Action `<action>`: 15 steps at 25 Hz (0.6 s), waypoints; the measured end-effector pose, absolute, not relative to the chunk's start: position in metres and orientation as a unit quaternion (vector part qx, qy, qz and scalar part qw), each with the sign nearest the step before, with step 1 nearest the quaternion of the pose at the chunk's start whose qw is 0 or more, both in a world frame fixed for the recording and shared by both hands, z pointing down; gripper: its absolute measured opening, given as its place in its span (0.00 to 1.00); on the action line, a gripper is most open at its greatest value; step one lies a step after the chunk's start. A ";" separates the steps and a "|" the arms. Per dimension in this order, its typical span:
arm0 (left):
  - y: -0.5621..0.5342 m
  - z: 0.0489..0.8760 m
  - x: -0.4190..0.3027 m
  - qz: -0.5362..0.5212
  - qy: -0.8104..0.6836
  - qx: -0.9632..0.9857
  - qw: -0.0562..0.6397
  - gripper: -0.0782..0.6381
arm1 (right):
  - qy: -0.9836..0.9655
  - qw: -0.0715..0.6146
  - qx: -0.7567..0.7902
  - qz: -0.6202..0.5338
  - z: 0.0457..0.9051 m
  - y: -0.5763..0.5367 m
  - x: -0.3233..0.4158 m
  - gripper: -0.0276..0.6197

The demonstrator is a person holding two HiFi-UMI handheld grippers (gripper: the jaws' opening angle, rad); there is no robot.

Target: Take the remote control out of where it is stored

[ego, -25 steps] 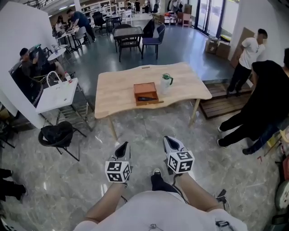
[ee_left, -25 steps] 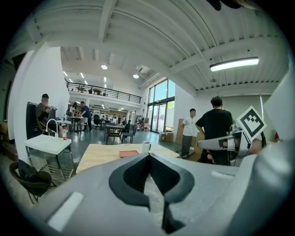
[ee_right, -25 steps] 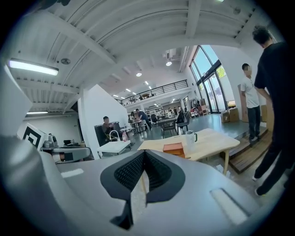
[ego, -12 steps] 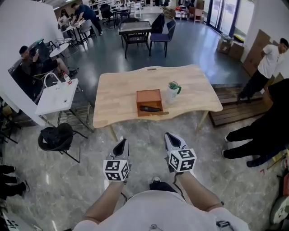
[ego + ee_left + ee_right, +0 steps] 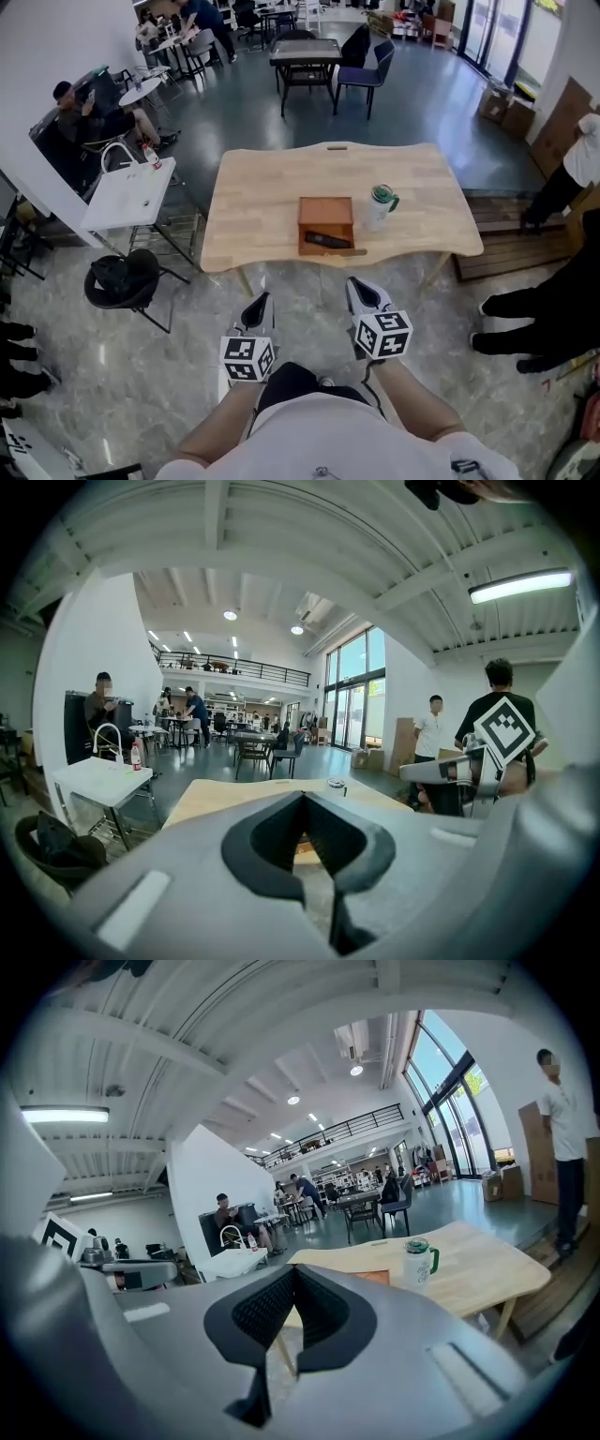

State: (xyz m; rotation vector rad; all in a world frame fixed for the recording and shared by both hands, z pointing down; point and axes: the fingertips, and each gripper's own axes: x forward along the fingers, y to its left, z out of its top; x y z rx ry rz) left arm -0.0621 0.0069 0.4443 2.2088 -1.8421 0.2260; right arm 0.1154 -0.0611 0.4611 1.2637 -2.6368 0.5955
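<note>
Both your tools are pressed together, nothing in them: left tool (image 5: 257,307) and right tool (image 5: 362,292) are side by side over the floor (image 5: 159,375), short of the desk (image 5: 262,216) edge and well apart from the remote. The remote control (image 5: 327,241) lies inside the open wooden box (image 5: 325,208) mid-desk near the front edge. A white mug (image 5: 380,208) stands just beside the box on your right.

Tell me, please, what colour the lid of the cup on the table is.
The lid is green, clearest in the right gripper view.
</note>
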 end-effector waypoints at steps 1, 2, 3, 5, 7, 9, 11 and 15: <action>0.001 0.447 -0.066 0.078 -0.634 0.758 0.130 0.11 | -0.881 0.081 0.420 0.200 0.464 -0.067 0.112 0.09; -0.006 0.449 -0.069 0.078 -0.635 0.757 0.132 0.11 | -0.882 0.083 0.419 0.201 0.466 -0.074 0.109 0.09; -0.014 0.452 -0.072 0.078 -0.635 0.757 0.134 0.11 | -0.882 0.085 0.418 0.201 0.469 -0.081 0.106 0.09; -0.032 0.459 -0.079 0.077 -0.634 0.757 0.138 0.11 | -0.881 0.088 0.419 0.203 0.476 -0.098 0.100 0.09; -0.053 0.465 -0.086 0.073 -0.632 0.759 0.140 0.11 | -0.880 0.090 0.417 0.206 0.483 -0.116 0.092 0.09; -0.077 0.467 -0.093 0.070 -0.627 0.763 0.139 0.11 | -0.880 0.091 0.416 0.208 0.488 -0.136 0.083 0.09; -0.105 0.469 -0.098 0.067 -0.618 0.771 0.138 0.11 | -0.879 0.091 0.419 0.209 0.490 -0.159 0.073 0.08; -0.170 0.479 -0.117 0.073 -0.602 0.782 0.144 0.11 | -0.877 0.092 0.424 0.208 0.491 -0.214 0.049 0.08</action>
